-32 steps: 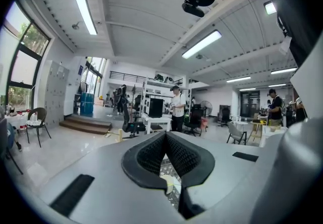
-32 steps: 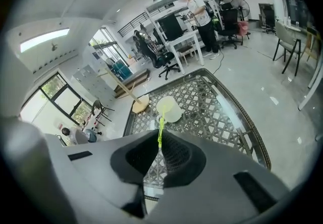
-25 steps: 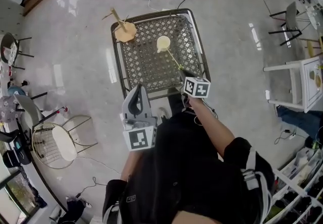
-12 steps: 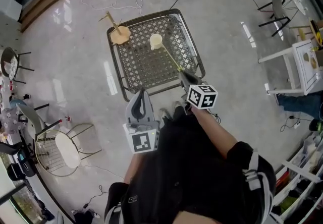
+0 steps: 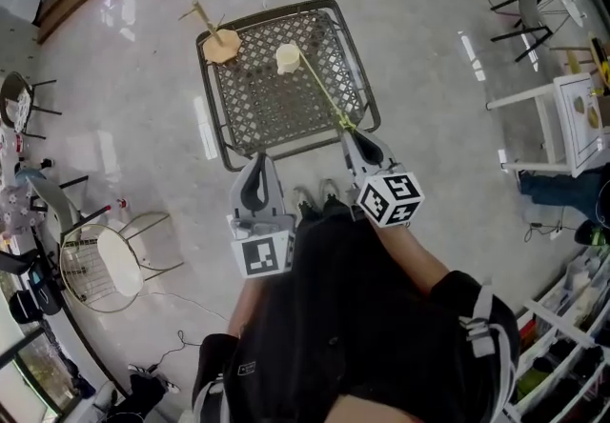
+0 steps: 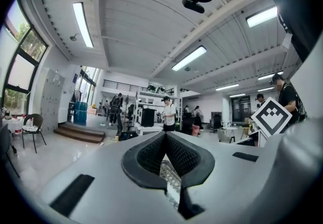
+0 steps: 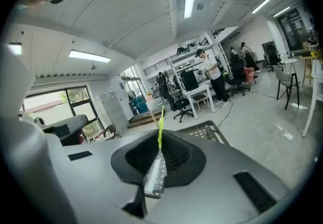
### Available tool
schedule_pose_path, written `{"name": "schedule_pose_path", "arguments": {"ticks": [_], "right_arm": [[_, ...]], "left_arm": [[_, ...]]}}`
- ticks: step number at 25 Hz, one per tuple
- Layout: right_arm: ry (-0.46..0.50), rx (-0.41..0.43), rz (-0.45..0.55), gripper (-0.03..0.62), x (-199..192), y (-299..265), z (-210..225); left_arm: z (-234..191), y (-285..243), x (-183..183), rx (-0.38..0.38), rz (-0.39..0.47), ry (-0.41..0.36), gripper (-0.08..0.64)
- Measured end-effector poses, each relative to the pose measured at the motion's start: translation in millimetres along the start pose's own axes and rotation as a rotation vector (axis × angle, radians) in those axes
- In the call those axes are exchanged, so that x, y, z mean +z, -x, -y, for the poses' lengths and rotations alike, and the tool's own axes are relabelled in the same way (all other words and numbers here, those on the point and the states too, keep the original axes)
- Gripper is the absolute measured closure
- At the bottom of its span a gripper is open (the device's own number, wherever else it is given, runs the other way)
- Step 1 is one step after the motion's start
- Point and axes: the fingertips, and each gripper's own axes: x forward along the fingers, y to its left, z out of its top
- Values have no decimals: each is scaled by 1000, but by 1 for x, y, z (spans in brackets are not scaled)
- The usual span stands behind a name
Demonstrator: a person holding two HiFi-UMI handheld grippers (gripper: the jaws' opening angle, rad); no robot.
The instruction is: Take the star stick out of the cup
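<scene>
Yellow-green star stick (image 5: 319, 92), near end pinched in right gripper (image 5: 350, 131), far end at the cup (image 5: 287, 58) ahead.

Cup (image 5: 287, 58) on table (image 5: 276, 116); star stick (image 5: 322, 92) spans from cup to right gripper (image 5: 351, 131).

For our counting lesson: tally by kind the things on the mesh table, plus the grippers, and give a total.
Cup: 1
Green stick: 1
Tan stand: 1
Grippers: 2 (left gripper, right gripper)
Total: 5
</scene>
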Motion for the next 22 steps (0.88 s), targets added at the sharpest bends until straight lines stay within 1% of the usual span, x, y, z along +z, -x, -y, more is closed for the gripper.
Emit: {"name": "schedule_pose_path", "arguments": {"ticks": [4,8,15,22], "right_arm": [[1,19,-12,571,-7,12,2],[9,20,-9,571,-9,16,9],[12,33,-12,572,-7,16,16],[7,42,-1,572,-3,9,19]], "left_arm": [[12,0,-3,-3,-3,10,545],[23,-3,-6,-10,-14,8,545],[31,-8,-7,-7,-17,-2,545],[28,-12,-6,4,-16,-6,545]]}}
